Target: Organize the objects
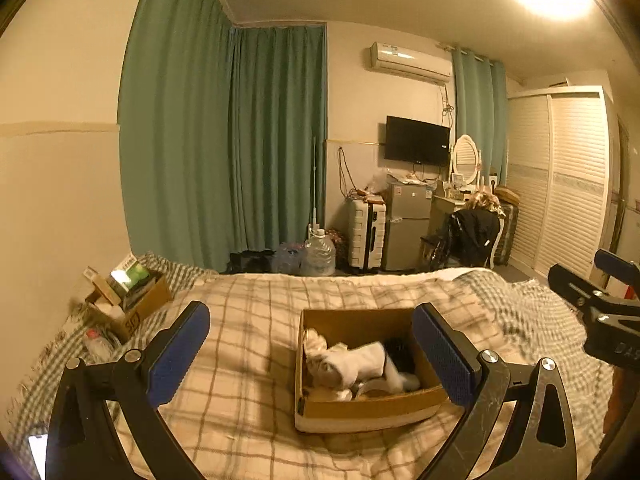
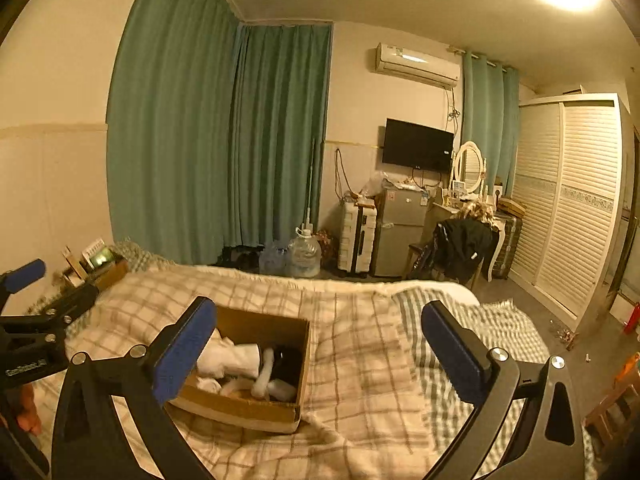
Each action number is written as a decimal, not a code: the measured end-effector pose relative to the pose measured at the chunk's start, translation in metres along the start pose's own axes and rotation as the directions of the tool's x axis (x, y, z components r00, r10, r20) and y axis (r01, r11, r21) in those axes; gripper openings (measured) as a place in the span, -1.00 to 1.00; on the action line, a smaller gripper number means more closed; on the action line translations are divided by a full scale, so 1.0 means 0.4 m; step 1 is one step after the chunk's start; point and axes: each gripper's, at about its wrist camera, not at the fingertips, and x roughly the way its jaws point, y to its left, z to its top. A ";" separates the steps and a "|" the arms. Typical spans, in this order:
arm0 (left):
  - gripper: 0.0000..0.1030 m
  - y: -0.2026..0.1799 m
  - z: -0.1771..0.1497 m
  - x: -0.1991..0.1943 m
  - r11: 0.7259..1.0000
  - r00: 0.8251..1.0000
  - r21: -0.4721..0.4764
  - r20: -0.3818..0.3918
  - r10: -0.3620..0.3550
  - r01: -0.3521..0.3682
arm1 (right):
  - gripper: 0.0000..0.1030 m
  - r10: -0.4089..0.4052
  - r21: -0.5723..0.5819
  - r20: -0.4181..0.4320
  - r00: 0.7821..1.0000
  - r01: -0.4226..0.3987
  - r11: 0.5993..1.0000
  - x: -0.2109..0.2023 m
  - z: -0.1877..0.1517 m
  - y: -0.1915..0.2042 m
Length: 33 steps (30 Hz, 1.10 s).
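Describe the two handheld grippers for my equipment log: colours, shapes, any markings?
Both match. The left gripper and right gripper have black, scuffed metal arms with triangular cut-outs, silver round bolts at the joints, and flat rectangular fingers faced with ribbed blue pads. Small white lettering marks each body; it is too blurred to read.

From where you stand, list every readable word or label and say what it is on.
"DAS", cut off at the frame edge: on the right tool.
White lettering on the left tool: too blurred to read.
Marking on the far box: unreadable.
Fridge stickers and TV logo: too small.
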 end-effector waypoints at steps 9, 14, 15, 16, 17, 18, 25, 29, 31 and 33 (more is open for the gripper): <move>1.00 -0.019 -0.143 0.069 0.999 0.996 0.047 -0.082 0.021 -0.018 | 0.99 0.009 0.031 -0.164 0.986 -0.004 1.000 0.129 -0.176 0.004; 1.00 -0.027 -0.141 0.062 0.998 0.997 0.053 -0.080 0.020 -0.016 | 0.99 0.017 0.041 -0.154 0.988 -0.011 0.999 0.122 -0.179 -0.005; 1.00 -0.030 -0.142 0.062 0.998 0.997 0.058 -0.080 0.022 -0.017 | 0.99 0.012 0.036 -0.153 0.988 -0.007 0.999 0.123 -0.178 -0.005; 1.00 -0.031 -0.142 0.062 0.998 0.996 0.060 -0.082 0.022 -0.017 | 0.99 0.006 0.030 -0.152 0.988 -0.001 1.000 0.125 -0.178 -0.003; 1.00 -0.031 -0.143 0.062 0.998 0.996 0.060 -0.085 0.021 -0.016 | 0.99 0.003 0.026 -0.152 0.988 0.001 1.000 0.125 -0.179 -0.002; 1.00 -0.032 -0.145 0.062 0.998 0.996 0.059 -0.086 0.020 -0.015 | 0.99 0.004 0.025 -0.152 0.988 0.000 1.000 0.125 -0.178 0.000; 1.00 -0.037 -0.153 0.072 0.997 0.993 0.069 -0.112 0.026 -0.019 | 0.99 0.006 0.019 -0.151 0.989 -0.003 1.000 0.121 -0.177 0.005; 1.00 -0.038 -0.156 0.075 0.998 0.993 0.066 -0.118 0.020 -0.012 | 0.99 0.006 0.012 -0.159 0.987 -0.004 1.000 0.126 -0.182 0.011; 1.00 -0.039 -0.157 0.075 0.998 0.993 0.068 -0.117 0.022 -0.014 | 0.99 0.007 0.011 -0.160 0.987 -0.005 1.000 0.127 -0.183 0.014; 1.00 -0.038 -0.157 0.075 0.998 0.993 0.065 -0.118 0.021 -0.013 | 0.99 0.007 0.008 -0.161 0.987 -0.006 1.000 0.128 -0.184 0.016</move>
